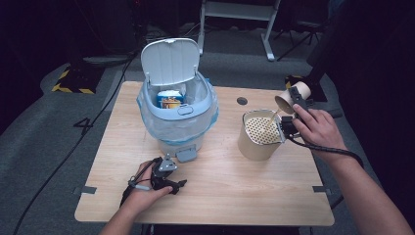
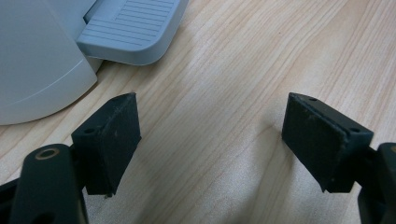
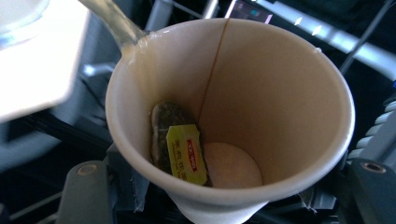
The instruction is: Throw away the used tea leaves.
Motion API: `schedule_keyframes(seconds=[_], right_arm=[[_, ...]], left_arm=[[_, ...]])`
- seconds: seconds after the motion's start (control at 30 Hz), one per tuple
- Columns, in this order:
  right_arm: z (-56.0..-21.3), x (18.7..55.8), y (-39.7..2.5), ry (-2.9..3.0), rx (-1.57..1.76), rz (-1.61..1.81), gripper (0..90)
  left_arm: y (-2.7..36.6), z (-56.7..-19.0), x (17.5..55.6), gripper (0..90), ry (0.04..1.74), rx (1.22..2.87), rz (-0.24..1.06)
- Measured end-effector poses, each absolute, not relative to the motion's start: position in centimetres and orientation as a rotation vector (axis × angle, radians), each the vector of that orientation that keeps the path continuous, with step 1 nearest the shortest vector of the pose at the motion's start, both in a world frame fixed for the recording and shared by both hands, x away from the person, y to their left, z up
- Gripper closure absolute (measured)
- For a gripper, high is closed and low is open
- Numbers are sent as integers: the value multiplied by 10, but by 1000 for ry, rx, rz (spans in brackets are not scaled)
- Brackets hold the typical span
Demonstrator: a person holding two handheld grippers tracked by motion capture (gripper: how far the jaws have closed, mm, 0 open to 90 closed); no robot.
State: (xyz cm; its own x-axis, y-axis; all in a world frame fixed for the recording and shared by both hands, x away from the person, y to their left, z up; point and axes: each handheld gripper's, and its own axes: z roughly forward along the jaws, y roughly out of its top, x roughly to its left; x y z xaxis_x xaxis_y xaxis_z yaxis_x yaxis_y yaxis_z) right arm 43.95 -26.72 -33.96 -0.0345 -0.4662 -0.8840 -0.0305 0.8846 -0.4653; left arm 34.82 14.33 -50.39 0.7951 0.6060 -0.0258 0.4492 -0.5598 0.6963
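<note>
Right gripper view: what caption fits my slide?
Tilted paper cup pours out liquid while a tea bag clings inside.

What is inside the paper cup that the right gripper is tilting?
Inside the paper cup a wet tea bag with a yellow tag clings to the wall. Liquid pours over the rim. The bag hides part of the bottom.

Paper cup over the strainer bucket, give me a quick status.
Right gripper shut on paper cup, tipped, liquid pouring into strainer bucket. Tea bag stuck inside cup. Left gripper open, resting by pedal bin. Nothing in the way.
</note>
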Motion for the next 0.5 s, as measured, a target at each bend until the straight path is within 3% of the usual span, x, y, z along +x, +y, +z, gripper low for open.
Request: schedule_keyframes(seconds=[0.5], right_arm=[[-336,435,-253,1265,-705,-723,326]], left_arm=[[143,-504,348,198,776,2259,280]])
